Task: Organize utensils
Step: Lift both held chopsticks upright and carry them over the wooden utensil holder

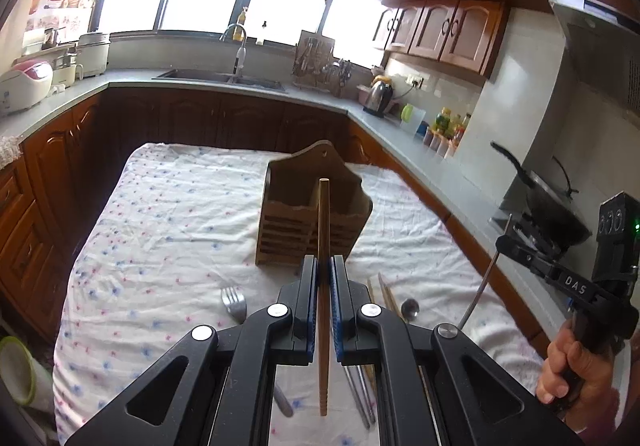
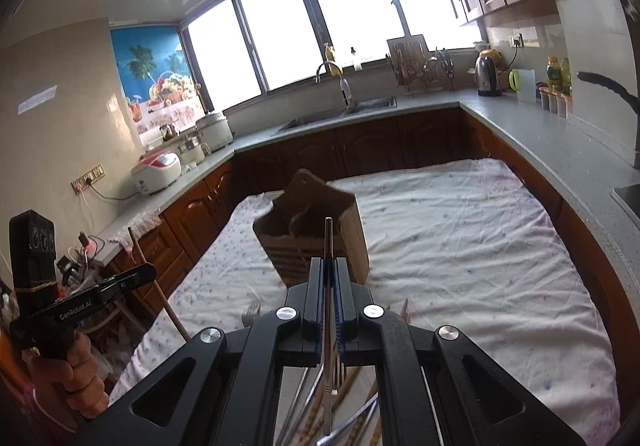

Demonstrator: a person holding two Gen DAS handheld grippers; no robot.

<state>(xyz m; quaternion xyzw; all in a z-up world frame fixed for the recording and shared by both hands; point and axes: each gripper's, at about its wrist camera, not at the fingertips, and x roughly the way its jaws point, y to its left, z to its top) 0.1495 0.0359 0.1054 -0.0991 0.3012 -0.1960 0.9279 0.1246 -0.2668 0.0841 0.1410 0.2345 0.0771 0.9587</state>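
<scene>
My left gripper (image 1: pixel 323 262) is shut on a wooden chopstick (image 1: pixel 324 214) that points at the wooden utensil holder (image 1: pixel 304 222) standing on the floral-clothed table (image 1: pixel 168 214). My right gripper (image 2: pixel 329 264) is shut on a metal chopstick (image 2: pixel 328 238), also held short of the holder (image 2: pixel 344 234). Each gripper shows in the other's view: the right gripper (image 1: pixel 502 244) with its metal chopstick (image 1: pixel 480 286), the left gripper (image 2: pixel 150 271) with its wooden one (image 2: pixel 168 306). A fork (image 1: pixel 234 304), a spoon (image 1: pixel 410 308) and more chopsticks (image 1: pixel 384 294) lie on the cloth beneath.
Grey counters (image 1: pixel 420 158) wrap around the table on three sides. They carry a sink (image 1: pixel 224 78), a kettle (image 1: pixel 380 96), a rice cooker (image 1: pixel 24 84) and a wok (image 1: pixel 556 214) on the stove at right. A person's hand (image 1: pixel 572 370) holds the right gripper's handle.
</scene>
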